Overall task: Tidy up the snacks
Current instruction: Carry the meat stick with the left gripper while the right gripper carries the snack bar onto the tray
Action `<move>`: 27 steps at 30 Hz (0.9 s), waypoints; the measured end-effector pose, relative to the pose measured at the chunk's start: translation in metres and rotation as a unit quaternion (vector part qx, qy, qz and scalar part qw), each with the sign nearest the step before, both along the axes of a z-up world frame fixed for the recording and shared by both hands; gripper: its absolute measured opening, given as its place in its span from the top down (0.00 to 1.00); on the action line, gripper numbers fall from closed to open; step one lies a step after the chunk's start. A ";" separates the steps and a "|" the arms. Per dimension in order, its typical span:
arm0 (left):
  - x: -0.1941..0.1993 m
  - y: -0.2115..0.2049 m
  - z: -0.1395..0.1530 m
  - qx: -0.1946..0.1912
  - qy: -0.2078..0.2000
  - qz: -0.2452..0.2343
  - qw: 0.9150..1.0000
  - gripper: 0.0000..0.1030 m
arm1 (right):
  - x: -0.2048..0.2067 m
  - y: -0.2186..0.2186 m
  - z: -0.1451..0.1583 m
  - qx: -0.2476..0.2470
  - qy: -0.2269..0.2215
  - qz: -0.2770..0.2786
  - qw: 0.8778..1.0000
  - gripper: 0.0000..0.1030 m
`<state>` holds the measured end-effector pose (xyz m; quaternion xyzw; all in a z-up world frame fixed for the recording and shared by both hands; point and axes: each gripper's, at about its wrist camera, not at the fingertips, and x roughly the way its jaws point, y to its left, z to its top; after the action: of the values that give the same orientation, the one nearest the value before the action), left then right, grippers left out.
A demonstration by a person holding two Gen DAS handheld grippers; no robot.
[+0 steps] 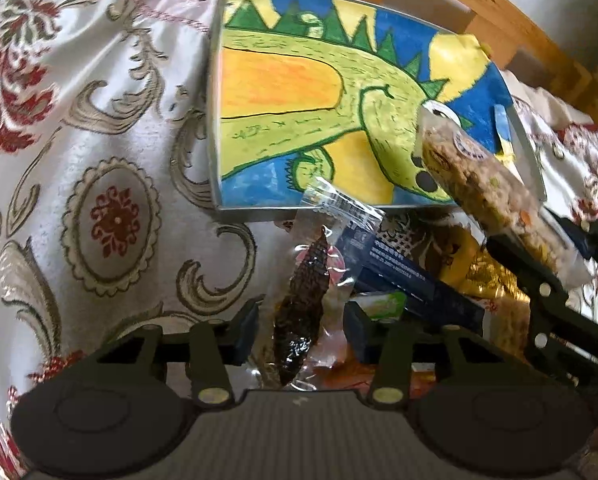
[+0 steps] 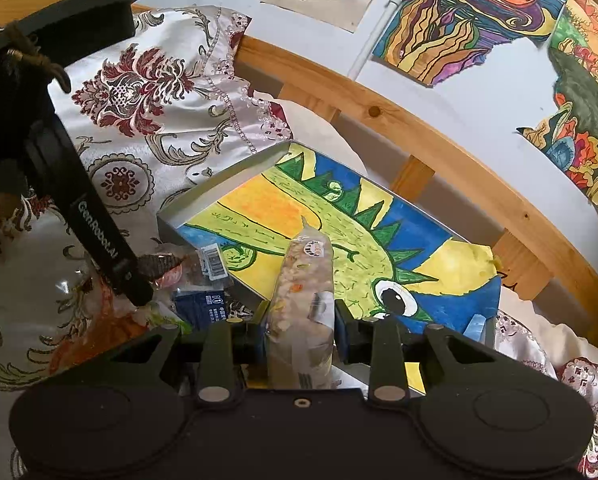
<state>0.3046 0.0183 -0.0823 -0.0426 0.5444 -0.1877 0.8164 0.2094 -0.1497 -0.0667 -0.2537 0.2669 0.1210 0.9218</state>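
Note:
My left gripper (image 1: 302, 320) points down into a pile of snack packets on the patterned cloth. Its pads touch both sides of a clear packet with a dark dried snack (image 1: 303, 300), which stands upright between them. My right gripper (image 2: 299, 320) is shut on a long grain bar in clear wrap (image 2: 305, 280). It holds the bar tilted over the near corner of a shallow grey box (image 2: 203, 196) lined with a dinosaur drawing. In the left wrist view the bar (image 1: 483, 176) and right gripper (image 1: 551, 252) are at the right, by the box (image 1: 215, 120).
A dark blue packet (image 1: 399, 276), a gold wrapper (image 1: 487, 276) and a green-white packet (image 1: 383, 304) lie in the pile before the box. A wooden rail (image 2: 419, 128) runs behind the box. Paintings (image 2: 459, 20) hang on the wall. Satin floral cloth (image 1: 99, 160) spreads left.

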 end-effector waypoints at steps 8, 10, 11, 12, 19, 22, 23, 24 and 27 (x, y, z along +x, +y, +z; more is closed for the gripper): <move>0.002 0.006 0.002 -0.004 0.005 0.026 1.000 0.57 | -0.001 0.000 -0.003 -0.004 0.000 0.003 1.000 0.68; -0.001 0.008 0.006 -0.003 -0.001 0.030 1.000 0.57 | -0.001 0.001 -0.004 -0.006 0.000 0.004 1.000 0.68; -0.002 0.009 0.009 -0.003 -0.005 0.032 0.999 0.57 | -0.001 0.001 -0.005 -0.008 0.000 0.004 1.000 0.68; -0.003 0.010 0.012 -0.003 -0.009 0.033 0.999 0.57 | -0.001 0.001 -0.005 -0.009 -0.001 0.004 1.000 0.68; -0.007 0.016 0.036 -0.019 -0.046 0.055 0.997 0.57 | -0.002 0.001 -0.004 -0.014 -0.016 0.010 1.000 0.68; 0.003 0.013 0.046 -0.040 -0.072 0.055 0.995 0.57 | 0.002 0.003 -0.001 -0.022 -0.030 0.021 0.999 0.68; 0.009 0.010 0.048 -0.046 -0.083 0.055 0.994 0.57 | 0.005 0.003 0.000 -0.023 -0.036 0.025 0.999 0.68; 0.015 0.005 0.048 -0.049 -0.089 0.054 0.993 0.57 | 0.009 0.004 0.001 -0.025 -0.042 0.028 0.998 0.68; 0.031 -0.001 0.047 -0.062 -0.113 0.060 0.990 0.57 | 0.024 0.002 0.005 -0.020 -0.056 0.032 0.998 0.68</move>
<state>0.3353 0.0171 -0.0355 -0.1038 0.4330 -0.1753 0.8781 0.2334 -0.1480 -0.0619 -0.2869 0.2091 0.1307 0.9257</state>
